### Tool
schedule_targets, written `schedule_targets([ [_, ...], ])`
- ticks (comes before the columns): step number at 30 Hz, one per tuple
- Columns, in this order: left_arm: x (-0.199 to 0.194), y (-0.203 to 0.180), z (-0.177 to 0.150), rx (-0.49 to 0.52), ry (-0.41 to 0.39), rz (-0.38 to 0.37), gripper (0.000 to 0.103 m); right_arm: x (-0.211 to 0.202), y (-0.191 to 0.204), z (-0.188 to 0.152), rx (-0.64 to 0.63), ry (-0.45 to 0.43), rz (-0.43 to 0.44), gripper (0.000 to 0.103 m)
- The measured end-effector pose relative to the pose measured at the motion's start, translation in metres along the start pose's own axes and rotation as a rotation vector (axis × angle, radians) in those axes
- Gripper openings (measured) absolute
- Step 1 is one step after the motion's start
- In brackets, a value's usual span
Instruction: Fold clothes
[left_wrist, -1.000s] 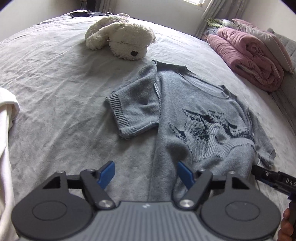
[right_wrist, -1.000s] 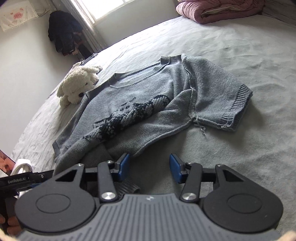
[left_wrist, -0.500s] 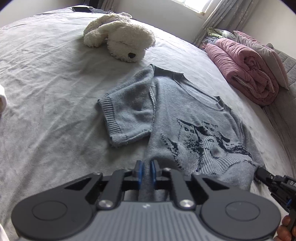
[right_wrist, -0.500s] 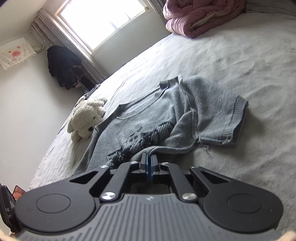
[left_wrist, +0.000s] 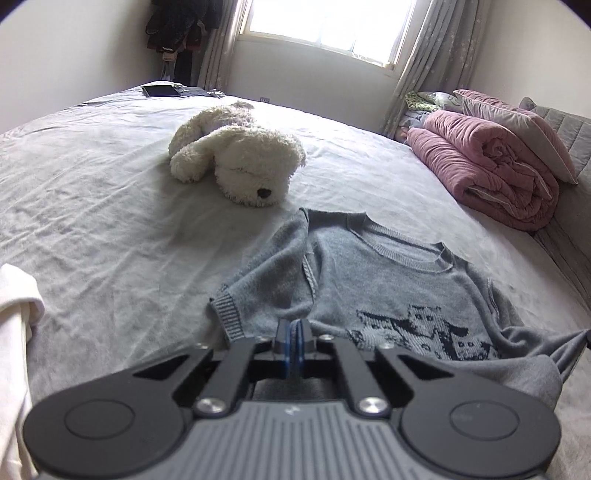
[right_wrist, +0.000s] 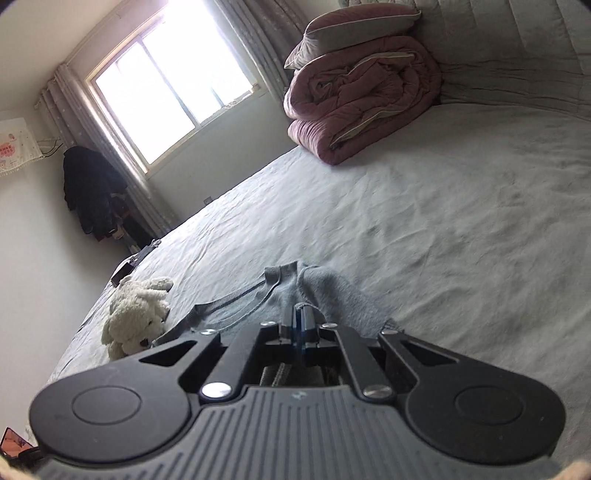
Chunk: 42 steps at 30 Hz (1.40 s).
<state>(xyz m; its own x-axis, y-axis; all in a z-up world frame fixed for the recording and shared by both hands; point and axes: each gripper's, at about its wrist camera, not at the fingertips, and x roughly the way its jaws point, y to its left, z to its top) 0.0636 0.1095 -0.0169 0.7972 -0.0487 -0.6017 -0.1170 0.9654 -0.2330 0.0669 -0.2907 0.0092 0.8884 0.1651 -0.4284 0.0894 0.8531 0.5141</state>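
Gripping the sweater's (left_wrist: 388, 291) bottom hem, the left gripper (left_wrist: 294, 345) has its blue pads pressed together with grey knit pinched between them. The right gripper (right_wrist: 300, 328) looks likewise closed on the hem at the other side, its fingers meeting on a ridge of fabric. The sweater lies face-up on the bed (left_wrist: 110, 206), collar toward the plush dog (left_wrist: 240, 166), hem end raised off the sheet.

The likeliest trouble is a thin bite: loose knit could slide out of one pair of pads mid-carry, dropping that corner and skewing the fold. Uneven travel between the two grippers would probably twist the body and leave the hem crooked against the collar. The near sleeve (left_wrist: 255, 295) is spread out sideways and may drag or bunch underneath. Carrying too far risks landing on the dog, which sits just beyond the collar. The pink quilt (left_wrist: 491, 166) is well apart.
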Motion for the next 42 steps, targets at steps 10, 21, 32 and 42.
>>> schedule_targets([
  [10,0.023,-0.001,0.006,0.017,-0.053,0.027,0.004,0.025,-0.022,0.000,-0.027,0.017,-0.065,0.003],
  [21,0.007,-0.008,-0.001,0.103,0.079,0.012,0.037,0.016,-0.024,-0.002,-0.058,0.143,0.047,0.014],
  [32,-0.009,0.004,-0.034,0.081,0.360,-0.111,0.043,0.014,-0.025,-0.020,-0.062,0.283,0.058,0.031],
  [42,-0.023,0.013,-0.058,0.071,0.465,-0.194,0.043,0.035,-0.014,-0.037,-0.001,0.361,0.079,0.031],
])
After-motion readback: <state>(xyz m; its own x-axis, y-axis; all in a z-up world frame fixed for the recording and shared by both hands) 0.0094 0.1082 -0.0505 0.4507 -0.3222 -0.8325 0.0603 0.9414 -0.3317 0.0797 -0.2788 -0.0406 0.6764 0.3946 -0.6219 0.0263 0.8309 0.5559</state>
